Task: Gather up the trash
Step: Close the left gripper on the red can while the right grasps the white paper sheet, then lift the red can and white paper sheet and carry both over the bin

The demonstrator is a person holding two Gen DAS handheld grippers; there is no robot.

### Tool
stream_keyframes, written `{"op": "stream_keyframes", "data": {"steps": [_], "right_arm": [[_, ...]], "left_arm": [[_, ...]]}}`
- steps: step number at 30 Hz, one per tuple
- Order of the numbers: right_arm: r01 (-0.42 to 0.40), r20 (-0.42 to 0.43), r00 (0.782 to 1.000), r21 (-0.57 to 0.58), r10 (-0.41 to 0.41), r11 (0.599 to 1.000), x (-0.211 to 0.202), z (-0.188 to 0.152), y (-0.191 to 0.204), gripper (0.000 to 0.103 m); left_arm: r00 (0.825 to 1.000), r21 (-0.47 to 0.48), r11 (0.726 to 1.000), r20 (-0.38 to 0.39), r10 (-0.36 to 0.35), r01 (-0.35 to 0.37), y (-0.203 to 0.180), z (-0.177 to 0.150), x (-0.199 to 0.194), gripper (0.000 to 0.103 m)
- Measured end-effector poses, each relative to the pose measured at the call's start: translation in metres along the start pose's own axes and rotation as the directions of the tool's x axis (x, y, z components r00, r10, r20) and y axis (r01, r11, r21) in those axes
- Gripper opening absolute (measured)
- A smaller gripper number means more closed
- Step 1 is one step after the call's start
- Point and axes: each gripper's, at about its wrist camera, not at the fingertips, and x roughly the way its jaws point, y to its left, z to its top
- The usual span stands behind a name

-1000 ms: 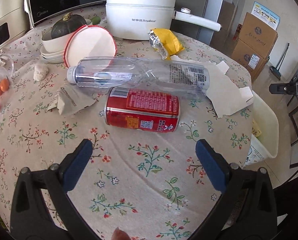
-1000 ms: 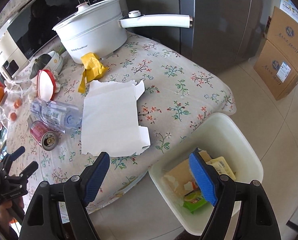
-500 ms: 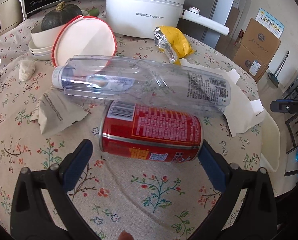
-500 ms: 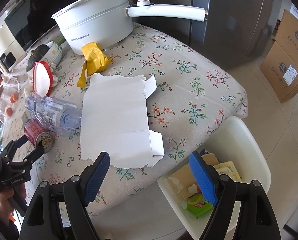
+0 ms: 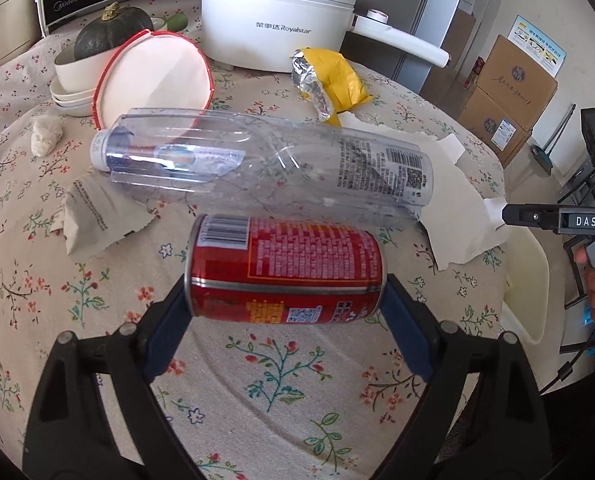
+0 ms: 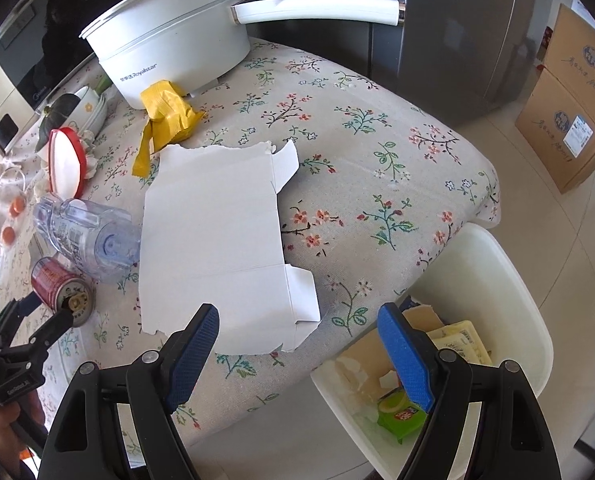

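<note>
Indoors: floral tablecloth [image 5: 281, 376], white bin [image 6: 493, 280] beside table, tiled floor [image 6: 569, 240].
</note>
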Motion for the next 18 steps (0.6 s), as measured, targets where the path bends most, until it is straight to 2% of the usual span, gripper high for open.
{"op": "stream_keyframes", "data": {"steps": [4,6,7,9,10,12,15,18], "right_arm": [[-0.019,0.007,1.000,0.024,0.019,1.000,0.008,0.002,-0.004,0.079],[-0.008,0.012,1.000,0.027,0.008,1.000,0.013,0.003,-0.006,0.065],[-0.003,0.010,1.000,0.028,0.003,1.000,0.015,0.004,-0.007,0.062],[0.002,0.004,1.000,0.025,-0.002,1.000,0.019,0.004,-0.009,0.044],[0.015,0.017,1.000,0.021,-0.015,1.000,0.018,0.004,-0.009,0.040],[0.002,0.030,1.000,0.013,-0.003,1.000,0.017,0.005,-0.010,0.015],[-0.025,0.038,0.999,0.008,0.024,1.000,0.015,0.005,-0.009,0.005],[-0.045,0.057,0.997,0.002,0.045,0.999,0.004,0.004,-0.006,0.003]], "left_arm": [[1.000,-0.047,0.999,-0.001,0.019,-0.019,-0.001,-0.004,-0.017,0.090],[1.000,-0.054,0.998,0.008,0.028,-0.028,-0.005,-0.006,-0.028,0.090],[0.999,-0.053,0.998,0.012,0.031,-0.030,-0.008,-0.007,-0.034,0.088],[0.999,-0.047,0.998,0.023,0.034,-0.033,-0.013,-0.009,-0.044,0.088],[0.999,-0.041,0.998,0.027,0.041,-0.040,-0.016,-0.010,-0.048,0.088],[0.998,-0.033,0.998,0.033,0.049,-0.048,-0.022,-0.012,-0.054,0.088],[0.998,-0.048,0.997,0.028,0.058,-0.056,-0.024,-0.018,-0.058,0.088],[0.998,-0.083,0.995,0.021,0.060,-0.058,-0.025,-0.023,-0.061,0.088]]}}
